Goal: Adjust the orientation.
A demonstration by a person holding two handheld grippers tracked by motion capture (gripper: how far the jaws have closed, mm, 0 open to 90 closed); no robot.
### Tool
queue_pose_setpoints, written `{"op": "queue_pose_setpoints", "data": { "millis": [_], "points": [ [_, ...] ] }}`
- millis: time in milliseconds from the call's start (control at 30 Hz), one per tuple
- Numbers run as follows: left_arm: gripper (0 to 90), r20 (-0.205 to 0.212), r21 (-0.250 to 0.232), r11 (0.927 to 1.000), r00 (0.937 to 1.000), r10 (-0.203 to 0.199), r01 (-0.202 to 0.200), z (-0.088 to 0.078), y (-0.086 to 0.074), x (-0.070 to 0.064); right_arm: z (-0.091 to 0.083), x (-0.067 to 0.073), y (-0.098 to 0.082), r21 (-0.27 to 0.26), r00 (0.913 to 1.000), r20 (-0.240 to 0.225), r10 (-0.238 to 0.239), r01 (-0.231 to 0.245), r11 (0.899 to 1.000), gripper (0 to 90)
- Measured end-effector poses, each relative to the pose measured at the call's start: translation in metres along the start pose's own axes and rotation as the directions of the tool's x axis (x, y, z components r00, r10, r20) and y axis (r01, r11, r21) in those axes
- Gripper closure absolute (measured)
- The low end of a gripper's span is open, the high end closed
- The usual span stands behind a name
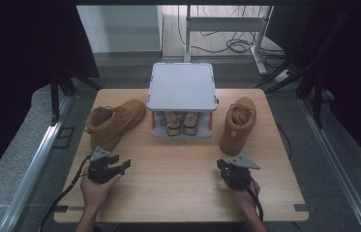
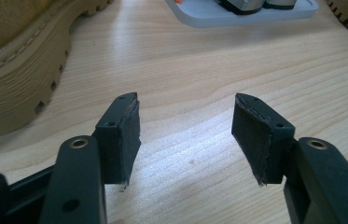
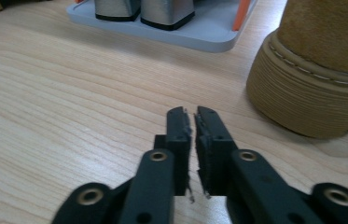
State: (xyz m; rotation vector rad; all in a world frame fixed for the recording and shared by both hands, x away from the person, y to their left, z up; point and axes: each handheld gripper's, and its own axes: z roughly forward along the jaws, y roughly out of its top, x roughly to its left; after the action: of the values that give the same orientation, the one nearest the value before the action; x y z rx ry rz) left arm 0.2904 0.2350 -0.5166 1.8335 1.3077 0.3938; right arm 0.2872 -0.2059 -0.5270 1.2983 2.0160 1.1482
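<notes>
From the high view I see my left gripper (image 1: 120,166) low over the wooden table (image 1: 178,169), just short of the left tan boot (image 1: 112,121), which lies angled toward the small grey shoe rack (image 1: 182,87) at the table's far middle. My right gripper (image 1: 224,166) sits near the heel of the right tan boot (image 1: 238,123), which points away from me beside the rack. A pair of sandals (image 1: 180,123) stands on the rack's lower shelf.

In the left gripper view the left gripper (image 2: 185,126) has its jaws spread wide with only bare table between them (nothing held); the left boot's ridged sole (image 2: 17,93) is close at the left.

In the right gripper view the right gripper (image 3: 192,128) has its jaws drawn almost together, gripping nothing. The right boot's heel (image 3: 311,93) stands just beside them, not touching.
</notes>
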Motion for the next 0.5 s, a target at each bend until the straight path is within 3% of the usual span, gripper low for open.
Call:
{"op": "queue_pose_setpoints", "data": {
  "millis": [333, 500],
  "points": [
    [41.4, 0.001, 0.004, 0.9999, 1.0, -0.01, 0.01, 0.001, 0.0, 0.001, 0.007, 0.004, 0.007, -0.004, 0.9999, 0.009, -0.005, 0.005, 1.0, 89.4],
    [41.4, 0.003, 0.008, 0.9998, 0.9998, -0.02, 0.02, 0.002, -0.001, -0.001, 0.018, 0.014, 0.019, -0.015, 0.9992, 0.027, -0.03, 0.031, 0.999, 89.5]
  ]
}}
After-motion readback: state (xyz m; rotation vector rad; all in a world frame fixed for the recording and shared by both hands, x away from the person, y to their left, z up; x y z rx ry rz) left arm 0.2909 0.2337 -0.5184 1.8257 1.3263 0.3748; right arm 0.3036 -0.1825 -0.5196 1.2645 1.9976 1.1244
